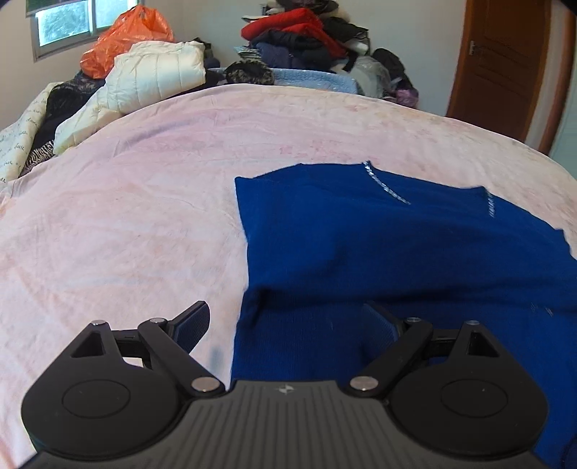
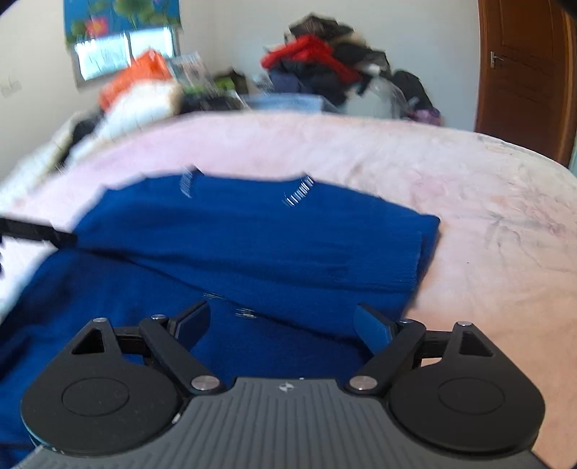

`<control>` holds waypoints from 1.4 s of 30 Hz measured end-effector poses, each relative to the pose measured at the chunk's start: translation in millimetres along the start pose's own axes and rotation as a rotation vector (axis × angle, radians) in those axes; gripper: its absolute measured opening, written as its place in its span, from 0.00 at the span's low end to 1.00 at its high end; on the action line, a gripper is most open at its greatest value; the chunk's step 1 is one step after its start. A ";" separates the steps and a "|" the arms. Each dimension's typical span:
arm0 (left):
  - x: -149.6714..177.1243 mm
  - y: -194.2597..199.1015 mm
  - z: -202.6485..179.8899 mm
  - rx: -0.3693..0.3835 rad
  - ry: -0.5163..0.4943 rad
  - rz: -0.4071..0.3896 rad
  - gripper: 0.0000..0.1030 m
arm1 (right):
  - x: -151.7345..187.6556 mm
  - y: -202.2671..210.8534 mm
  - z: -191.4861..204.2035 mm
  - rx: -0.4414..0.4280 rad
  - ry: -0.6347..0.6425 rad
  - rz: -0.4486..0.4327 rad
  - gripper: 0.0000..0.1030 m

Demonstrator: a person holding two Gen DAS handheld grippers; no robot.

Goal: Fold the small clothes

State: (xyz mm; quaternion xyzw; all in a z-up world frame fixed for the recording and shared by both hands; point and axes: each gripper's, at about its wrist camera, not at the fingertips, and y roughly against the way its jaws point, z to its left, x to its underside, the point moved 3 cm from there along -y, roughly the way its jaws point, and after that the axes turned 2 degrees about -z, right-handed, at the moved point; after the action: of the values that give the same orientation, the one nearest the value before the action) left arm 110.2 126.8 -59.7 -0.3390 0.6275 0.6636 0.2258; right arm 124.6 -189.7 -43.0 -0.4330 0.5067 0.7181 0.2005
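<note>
The blue sweater lay partly folded on the pink bed. Both the left gripper and right gripper hovered over it, jaws apart, gripping nothing.

Pink bedsheet, orange bag, clothes pile, door.
</note>
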 end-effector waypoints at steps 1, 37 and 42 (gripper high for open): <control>4.9 9.0 1.0 0.008 -0.012 0.001 0.89 | -1.8 10.8 1.1 -0.004 0.014 -0.014 0.87; 133.0 97.5 32.3 0.431 -0.071 0.403 0.12 | 48.0 116.2 44.8 -0.605 -0.086 0.278 0.08; 88.7 113.8 21.4 0.457 -0.060 0.270 0.09 | 17.9 124.6 9.3 -0.503 -0.190 0.110 0.08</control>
State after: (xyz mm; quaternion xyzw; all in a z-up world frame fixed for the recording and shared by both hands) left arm -35.1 124.2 -47.8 -0.1725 0.7937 0.5384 0.2245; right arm 20.4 -234.7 12.3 -0.3717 0.3142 0.8685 0.0943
